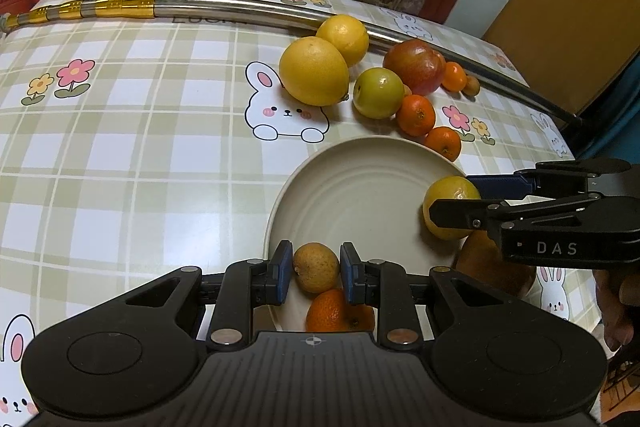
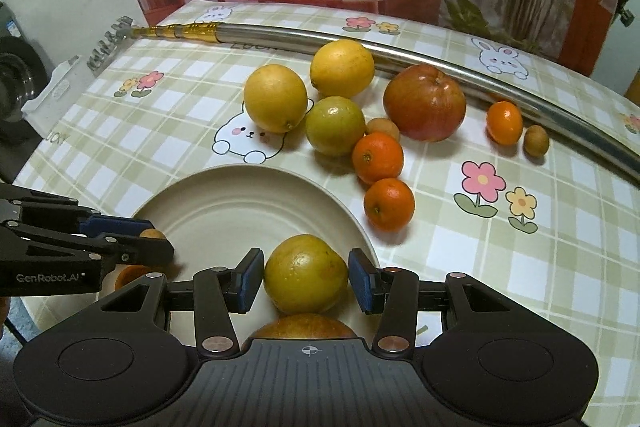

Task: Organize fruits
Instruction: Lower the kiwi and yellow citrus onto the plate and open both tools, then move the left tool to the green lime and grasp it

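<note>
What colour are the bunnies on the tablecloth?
White bunnies with pink ears and cheeks; clearest in the left wrist view.

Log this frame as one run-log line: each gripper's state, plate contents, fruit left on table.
left gripper: open around small yellowish fruit | right gripper: shut on yellow-green fruit | plate: mostly bare | table: fruit cluster remaining

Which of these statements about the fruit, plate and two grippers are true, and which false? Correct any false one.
1. The red apple lies on the plate. False: it lies on the tablecloth, beyond the plate.
2. The right gripper brackets a yellow-green fruit. True.
3. A metal pole lies behind the fruit. True.
4. The left gripper has nothing between its fingers. False: a small brownish-yellow fruit sits there.
</note>
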A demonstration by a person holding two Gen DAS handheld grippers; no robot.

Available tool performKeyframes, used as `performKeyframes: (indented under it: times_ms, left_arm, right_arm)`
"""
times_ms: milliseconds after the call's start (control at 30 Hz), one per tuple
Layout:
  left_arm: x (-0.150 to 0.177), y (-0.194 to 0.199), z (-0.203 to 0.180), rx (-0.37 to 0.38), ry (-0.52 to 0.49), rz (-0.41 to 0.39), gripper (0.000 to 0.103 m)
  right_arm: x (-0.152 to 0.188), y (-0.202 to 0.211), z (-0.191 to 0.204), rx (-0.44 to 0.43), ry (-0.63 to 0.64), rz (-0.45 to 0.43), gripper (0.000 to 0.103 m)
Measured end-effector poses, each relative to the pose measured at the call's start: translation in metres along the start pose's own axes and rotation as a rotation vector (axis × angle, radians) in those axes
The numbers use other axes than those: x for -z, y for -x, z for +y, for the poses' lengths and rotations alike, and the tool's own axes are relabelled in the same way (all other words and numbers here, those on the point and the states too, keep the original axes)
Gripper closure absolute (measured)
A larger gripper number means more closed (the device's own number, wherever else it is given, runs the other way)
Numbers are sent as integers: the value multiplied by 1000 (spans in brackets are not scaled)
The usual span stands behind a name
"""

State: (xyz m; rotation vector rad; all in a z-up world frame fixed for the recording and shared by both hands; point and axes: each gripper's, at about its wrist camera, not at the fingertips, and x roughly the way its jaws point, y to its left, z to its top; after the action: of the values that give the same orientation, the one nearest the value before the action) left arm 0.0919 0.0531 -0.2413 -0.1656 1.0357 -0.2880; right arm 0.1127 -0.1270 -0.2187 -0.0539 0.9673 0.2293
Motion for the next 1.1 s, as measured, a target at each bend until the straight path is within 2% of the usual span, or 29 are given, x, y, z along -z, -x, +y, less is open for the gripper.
performKeyframes:
  times_ms: [200,467,833,1100]
  left_arm:
    - [-1,0,1,3,18,1,76]
    - [-2,2,0,-9,21,-1,76]
    - [-23,20,2,-14,30,-50,75]
    - [-52,17,-13,-17,-15,-77,75]
  right_arm:
    - [2,1,1,30,18,-2,59]
    - [6,11,-7,25,-17,-34,58]
    - [0,40,-39,19,-111,-153,58]
    - [-1,55,-69,75,-136,-239,58]
